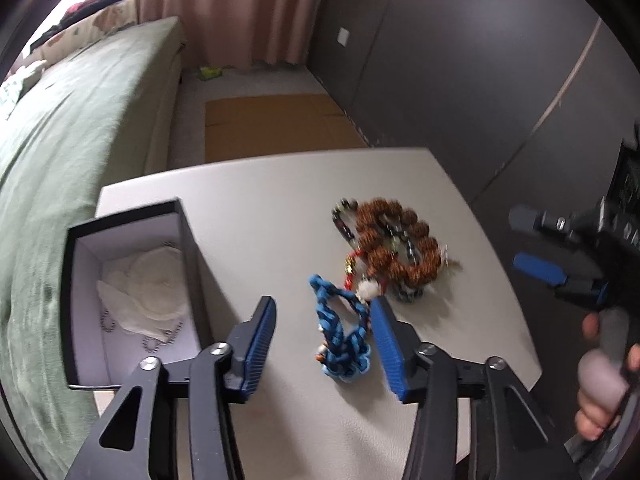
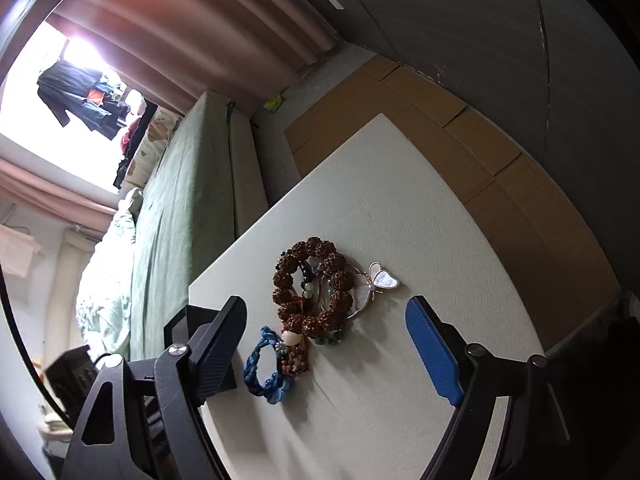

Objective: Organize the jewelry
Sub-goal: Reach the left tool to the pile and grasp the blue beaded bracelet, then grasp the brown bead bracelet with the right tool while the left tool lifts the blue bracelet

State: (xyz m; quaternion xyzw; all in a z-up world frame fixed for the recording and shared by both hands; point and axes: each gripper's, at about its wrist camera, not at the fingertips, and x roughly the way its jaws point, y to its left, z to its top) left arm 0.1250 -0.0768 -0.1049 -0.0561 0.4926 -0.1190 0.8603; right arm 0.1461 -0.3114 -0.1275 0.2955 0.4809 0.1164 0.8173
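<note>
Left wrist view: left gripper [image 1: 324, 332] spread wide, holding nothing, its 2 blue-padded fingers [image 1: 262, 344] low over the white table [image 1: 260, 216]. Between those fingers, a blue braided bracelet [image 1: 344, 336] flat on the tabletop, just beside the right-hand pad; contact impossible to confirm. Just beyond, touching the blue braid, a red beaded strand with a white bead [image 1: 354, 272]. Further out, a brown seed-bead bracelet [image 1: 400, 240] heaped with a dark beaded bracelet [image 1: 346, 224], all in 1 cluster. To the left of the fingers, an open black jewelry box [image 1: 132, 288] with a white lining, white padding and a small beaded chain inside. At far right, the right gripper [image 1: 540, 268] in a hand [image 1: 600, 392], hovering off the table edge. Beyond the table, a green-covered bed [image 1: 60, 140], pink curtain [image 1: 240, 8] and flattened cardboard [image 1: 272, 120] on the floor.

Right wrist view: right gripper [image 2: 332, 344] also wide apart and empty, above the near part of the table [image 2: 400, 180]. Between its fingers, the blue braided bracelet [image 2: 266, 364] touching the red strand [image 2: 296, 356], then the brown seed-bead bracelet [image 2: 312, 284] as a ring with darker beads inside. Against that ring's far side, a white butterfly brooch [image 2: 380, 280]. Corner of the black box [image 2: 180, 324] behind the left-hand finger.
</note>
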